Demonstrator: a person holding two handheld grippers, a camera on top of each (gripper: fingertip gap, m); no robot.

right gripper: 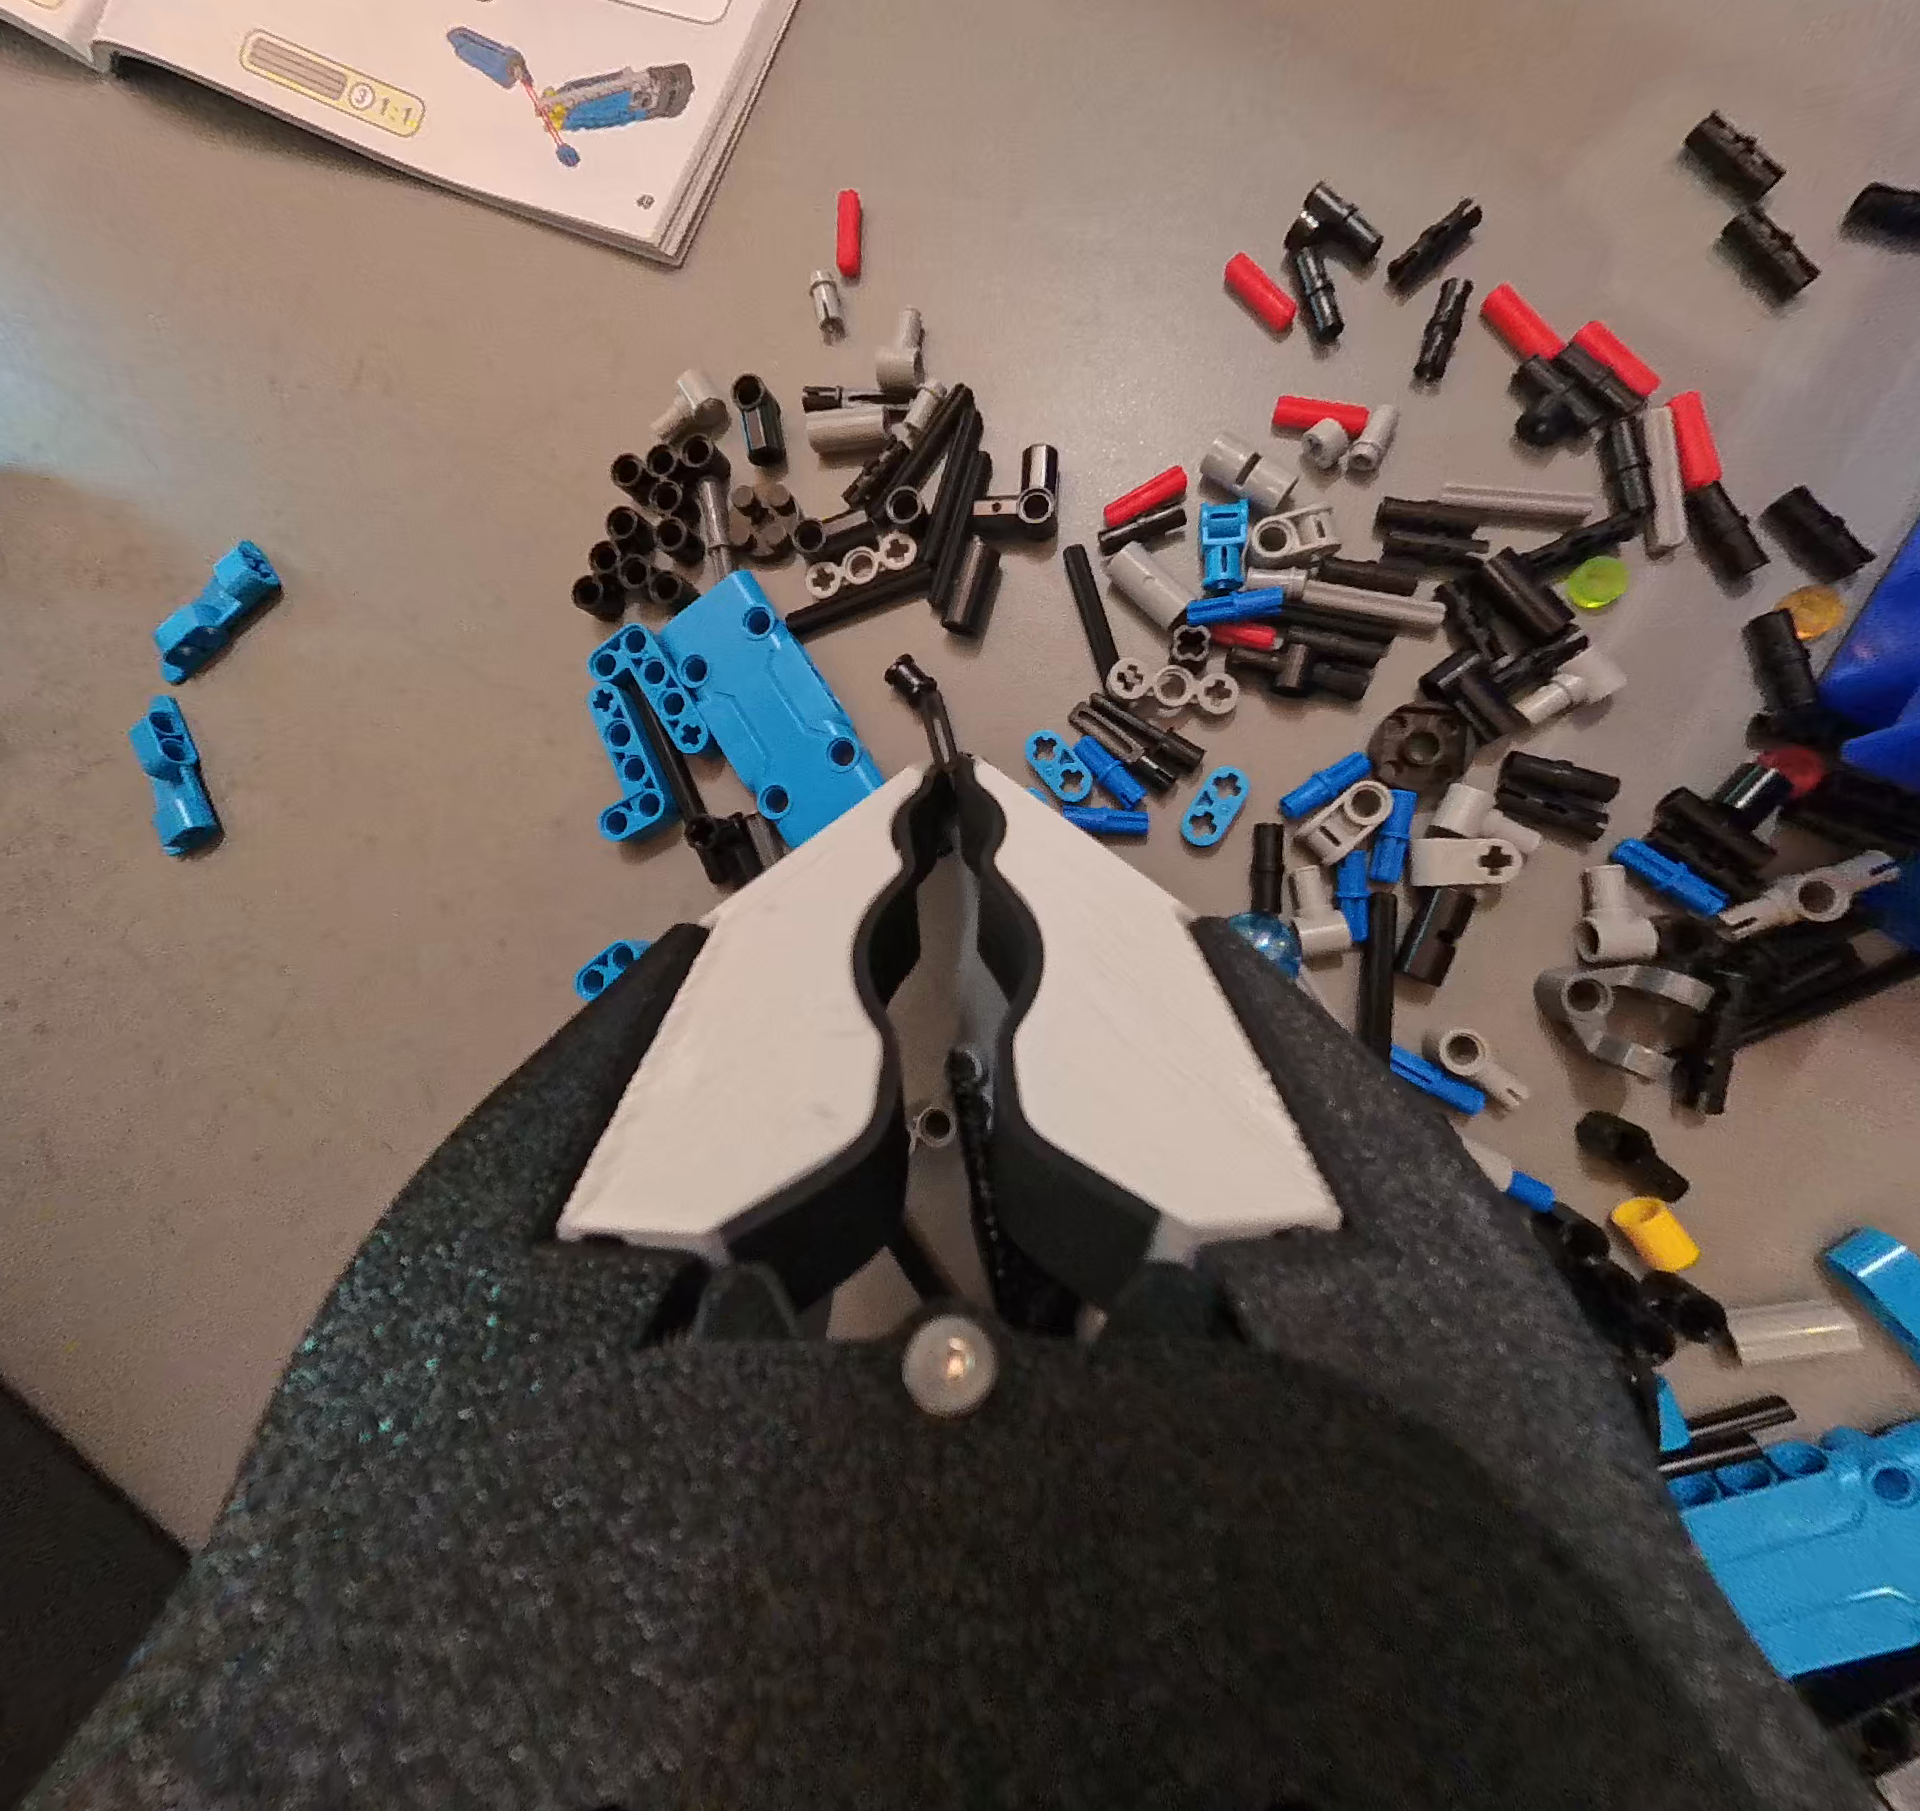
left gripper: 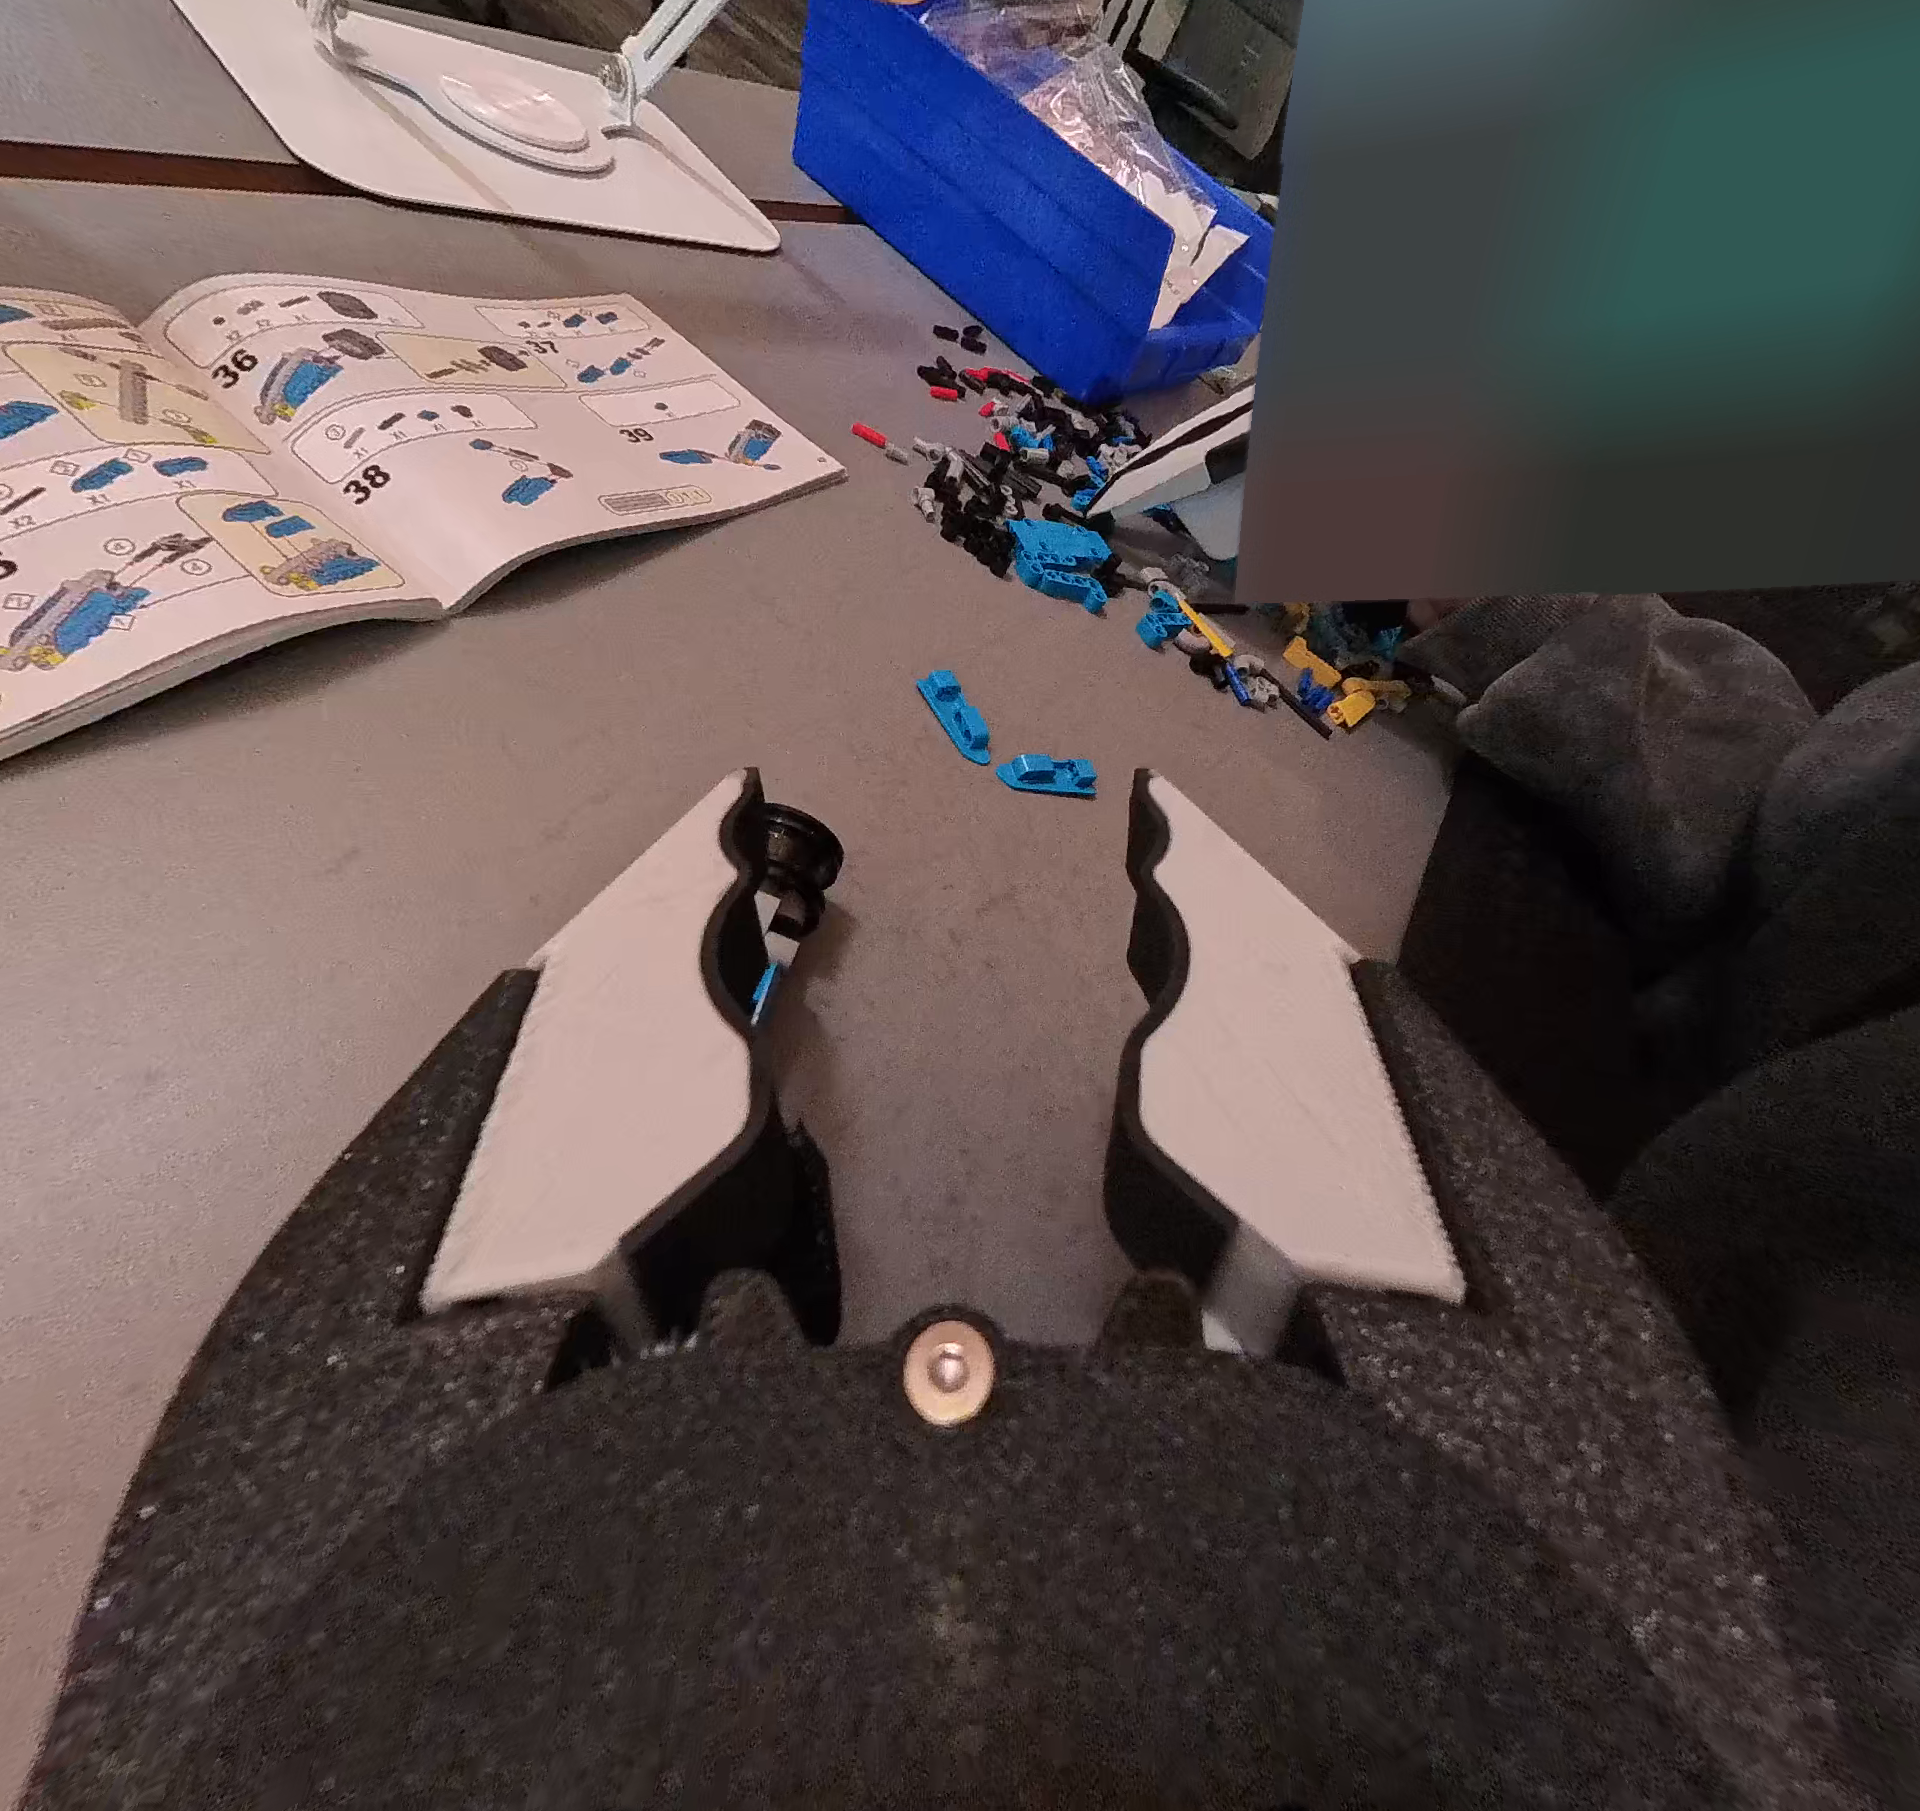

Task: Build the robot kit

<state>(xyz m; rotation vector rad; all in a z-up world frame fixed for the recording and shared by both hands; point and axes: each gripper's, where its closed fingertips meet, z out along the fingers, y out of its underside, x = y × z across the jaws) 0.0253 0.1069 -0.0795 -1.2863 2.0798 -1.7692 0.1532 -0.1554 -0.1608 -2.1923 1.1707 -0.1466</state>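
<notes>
Speckled dark housing is filling the bottom of both wrist views, with pale, black-lined fingers reaching forward from it.

The right hand-held gripper is pinching a thin black rod, its tips pressed together on it. The rod's knobbed end is poking out beyond the tips, and what looks like the rest of it is running back between the fingers. This gripper is hovering at the near edge of a pile of small construction pieces: black pins, grey connectors, red and blue pegs. A large blue panel and a blue perforated beam are lying side by side just left of the tips.

The left hand-held gripper is standing wide open and gripping nothing, its fingers lying low over the grey desk. A small black wheel-like piece is sitting against the inner face of its left finger; whether it is actually touching is hard to tell. Two small blue pieces are lying just beyond the fingertips.

Farther back an open instruction booklet is lying on the left. A blue bin holding clear plastic bags is sitting behind the pile, and a white stand is resting beyond the booklet.
</notes>
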